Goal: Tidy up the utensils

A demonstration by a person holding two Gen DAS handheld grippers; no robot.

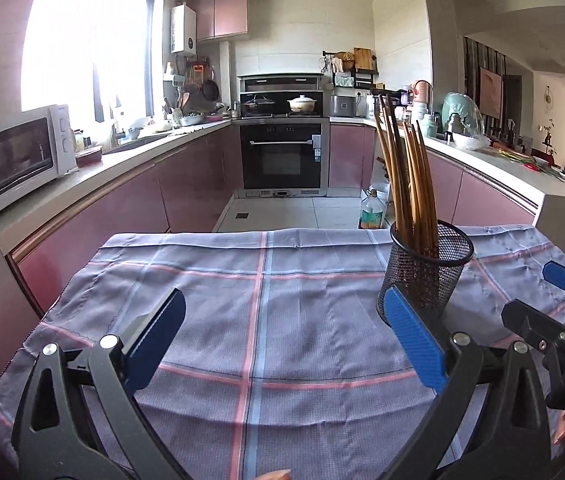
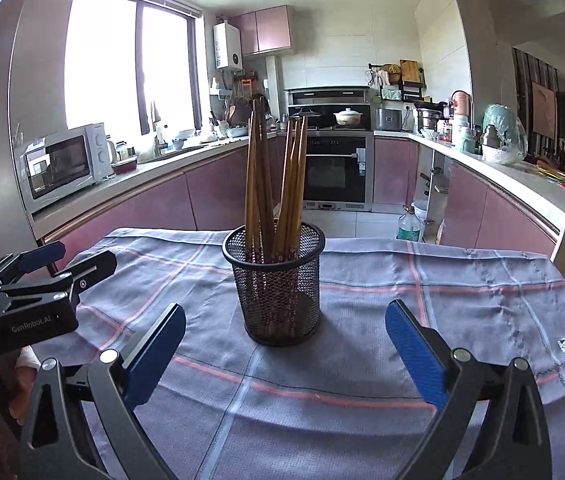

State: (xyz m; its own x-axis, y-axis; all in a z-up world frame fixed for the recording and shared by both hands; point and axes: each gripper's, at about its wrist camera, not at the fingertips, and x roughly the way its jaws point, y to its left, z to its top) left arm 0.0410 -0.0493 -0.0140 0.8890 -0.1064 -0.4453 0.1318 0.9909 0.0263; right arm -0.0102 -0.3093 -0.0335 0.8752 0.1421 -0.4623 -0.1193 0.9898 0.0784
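- Mesh holder (image 2: 274,284): chopsticks (image 2: 278,184) upright inside, ahead of right gripper (image 2: 285,344).
- Left gripper (image 1: 284,344), right gripper: spread wide, empty.
- Step: sorting apparently complete; next, withdraw.

Both grippers share a build: the left gripper (image 1: 282,340) and right gripper (image 2: 285,350) have black frames, silver rivets and blue ribbed pads. White lettering on the left gripper's body seems to read "GenRobot.AI".
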